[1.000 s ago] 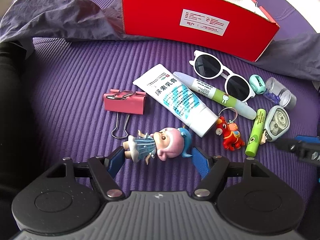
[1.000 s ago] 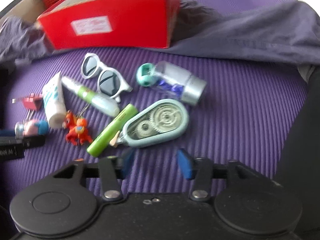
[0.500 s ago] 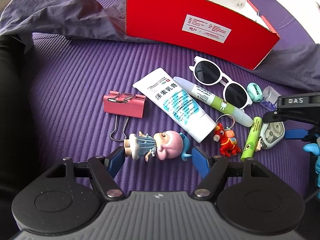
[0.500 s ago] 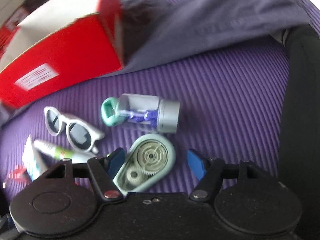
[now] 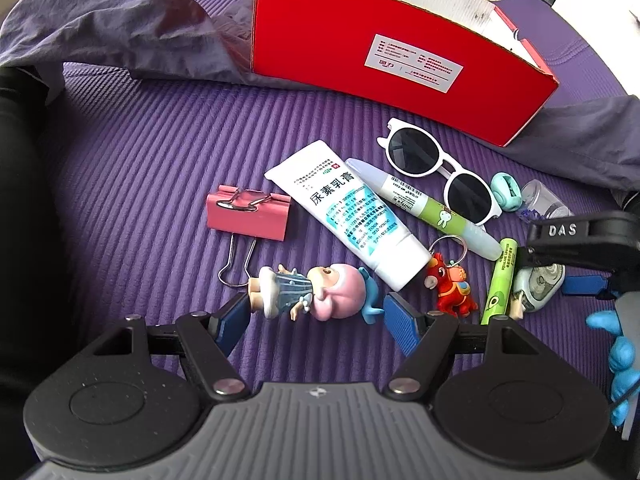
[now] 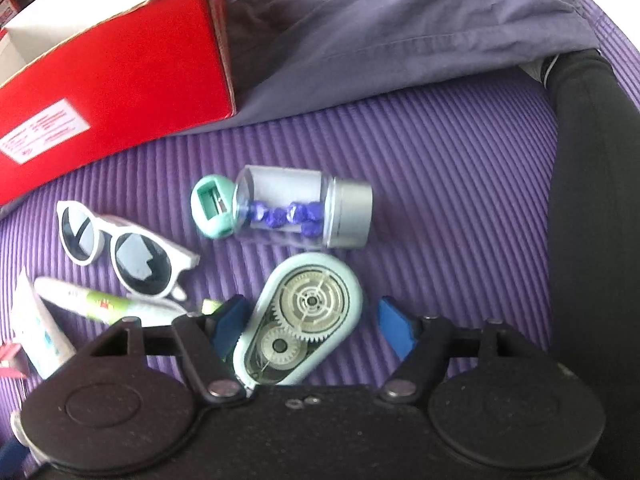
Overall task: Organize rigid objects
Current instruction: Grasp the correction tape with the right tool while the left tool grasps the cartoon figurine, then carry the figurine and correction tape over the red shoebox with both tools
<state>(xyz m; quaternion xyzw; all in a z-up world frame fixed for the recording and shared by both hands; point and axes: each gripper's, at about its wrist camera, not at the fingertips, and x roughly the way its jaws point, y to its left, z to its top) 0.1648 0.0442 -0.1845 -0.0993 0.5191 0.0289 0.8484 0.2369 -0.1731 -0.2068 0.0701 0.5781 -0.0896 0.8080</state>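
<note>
A small doll (image 5: pixel 312 294) with pink hair lies on its side on the purple mat, between the fingertips of my open left gripper (image 5: pixel 316 316). A pale blue correction tape (image 6: pixel 308 320) lies between the fingers of my open right gripper (image 6: pixel 312 326); the left pad is at its edge and the right pad stands clear. In the left wrist view the right gripper (image 5: pixel 576 276) hangs over that tape (image 5: pixel 540 284) at the right edge, held by a blue-gloved hand (image 5: pixel 616 344). An open red box (image 5: pixel 400 64) stands at the back.
On the mat lie a pink binder clip (image 5: pixel 248 216), a white cream tube (image 5: pixel 348 216), a glue stick (image 5: pixel 424 208), white sunglasses (image 5: pixel 440 168), a red horse keychain (image 5: pixel 452 284), a green stick (image 5: pixel 500 280), a teal sharpener (image 6: pixel 212 208) and a clear jar (image 6: pixel 304 212). Grey cloth (image 6: pixel 400 32) and black-clad legs (image 6: pixel 592 200) border it.
My right gripper has rolled and come down over the correction tape, which now lies between its fingers. It has entered the left wrist view from the right. My left gripper has stayed over the doll.
</note>
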